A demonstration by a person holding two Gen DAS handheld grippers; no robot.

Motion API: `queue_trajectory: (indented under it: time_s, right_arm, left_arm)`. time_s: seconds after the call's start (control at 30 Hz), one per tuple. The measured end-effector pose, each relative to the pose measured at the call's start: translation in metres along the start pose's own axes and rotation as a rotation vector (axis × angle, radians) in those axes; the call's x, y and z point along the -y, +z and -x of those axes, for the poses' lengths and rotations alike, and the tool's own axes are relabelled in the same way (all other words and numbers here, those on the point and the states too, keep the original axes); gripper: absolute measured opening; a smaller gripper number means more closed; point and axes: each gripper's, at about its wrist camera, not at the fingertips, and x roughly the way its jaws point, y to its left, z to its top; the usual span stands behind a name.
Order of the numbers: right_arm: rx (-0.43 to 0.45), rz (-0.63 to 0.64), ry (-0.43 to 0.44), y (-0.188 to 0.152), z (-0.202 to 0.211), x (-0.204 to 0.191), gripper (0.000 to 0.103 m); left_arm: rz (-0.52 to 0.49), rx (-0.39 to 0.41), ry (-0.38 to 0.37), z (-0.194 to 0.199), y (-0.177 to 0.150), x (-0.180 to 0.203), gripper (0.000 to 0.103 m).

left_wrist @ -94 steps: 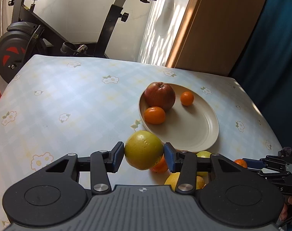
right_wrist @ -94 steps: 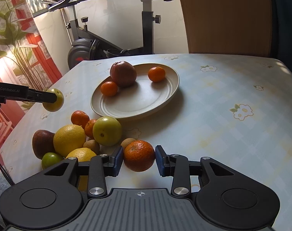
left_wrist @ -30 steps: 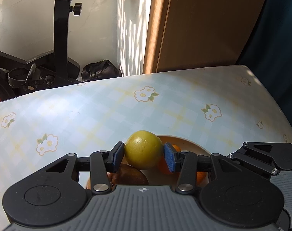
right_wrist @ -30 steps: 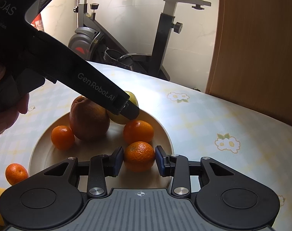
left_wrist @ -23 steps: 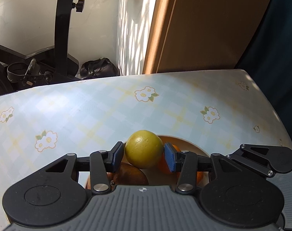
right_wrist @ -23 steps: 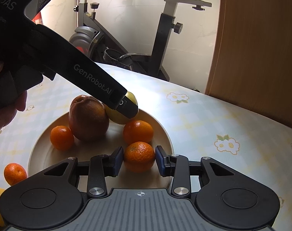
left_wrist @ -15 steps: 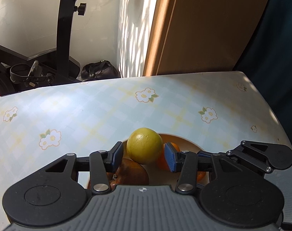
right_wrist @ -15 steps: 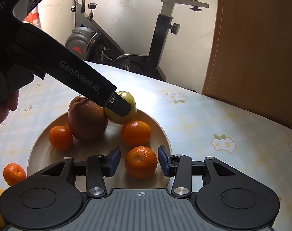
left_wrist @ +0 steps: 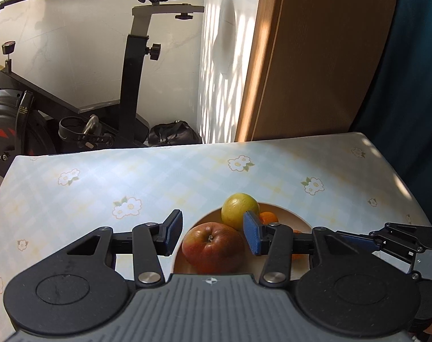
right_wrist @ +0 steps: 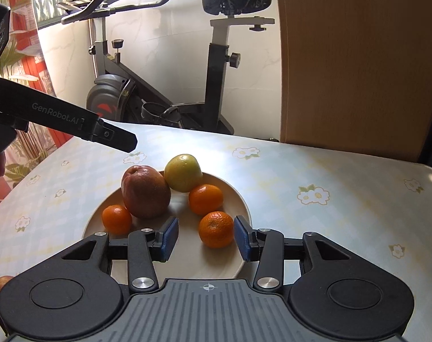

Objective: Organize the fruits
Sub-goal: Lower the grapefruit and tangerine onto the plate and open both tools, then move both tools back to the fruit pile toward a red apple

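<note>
A cream plate (right_wrist: 241,199) on the flowered table holds a red apple (right_wrist: 146,192), a yellow-green apple (right_wrist: 183,172) and three mandarins. The nearest mandarin (right_wrist: 216,229) lies free between the spread jaws of my right gripper (right_wrist: 206,238), which is open. My left gripper (left_wrist: 213,236) is open and empty, raised above the plate (left_wrist: 284,213); the red apple (left_wrist: 213,248) and the yellow-green apple (left_wrist: 238,209) show below it. Its finger also shows in the right wrist view (right_wrist: 113,136), high left of the plate.
An exercise bike (right_wrist: 164,85) stands behind the table's far edge, beside a wooden panel (right_wrist: 355,57). A brown fruit (right_wrist: 0,285) peeks in at the lower left of the right wrist view. My right gripper's finger (left_wrist: 398,239) shows at the right in the left wrist view.
Both grippers opened: the left let go of the yellow-green apple, the right let go of the mandarin, both now resting on the plate. Both grippers pulled back and up.
</note>
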Motion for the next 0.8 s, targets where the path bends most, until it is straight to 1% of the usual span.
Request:
queue_trajectory:
  time_s: [0.1, 0.3, 0.47, 0.57, 0.63, 0.73, 0.8]
  right_arm:
    - [0.024, -0.043, 0.007, -0.006, 0.014, -0.005, 0.04]
    - [0.051, -0.085, 0.028, -0.016, 0.033, -0.023, 0.04]
    - [0.056, -0.109, 0.048, -0.019, 0.037, -0.038, 0.041]
    - [0.056, -0.1, 0.053, -0.019, 0.039, -0.053, 0.041]
    - [0.057, -0.096, 0.057, -0.02, 0.041, -0.06, 0.041]
    - [0.058, -0.091, 0.059, -0.023, 0.044, -0.07, 0.041]
    - [0.057, -0.093, 0.063, -0.026, 0.046, -0.077, 0.041]
  left_arm:
    - [-0.005, 0.028, 0.022, 0.023, -0.011, -0.013, 0.05]
    - [-0.01, 0.033, 0.083, 0.06, -0.033, -0.049, 0.05]
    - [-0.015, 0.053, 0.144, 0.089, -0.037, -0.079, 0.05]
    - [-0.003, 0.087, 0.181, 0.111, -0.035, -0.099, 0.051]
    - [0.011, 0.113, 0.201, 0.125, -0.035, -0.111, 0.054]
    - [0.028, 0.147, 0.22, 0.142, -0.037, -0.125, 0.055]
    - [0.047, 0.155, 0.223, 0.148, -0.042, -0.132, 0.055]
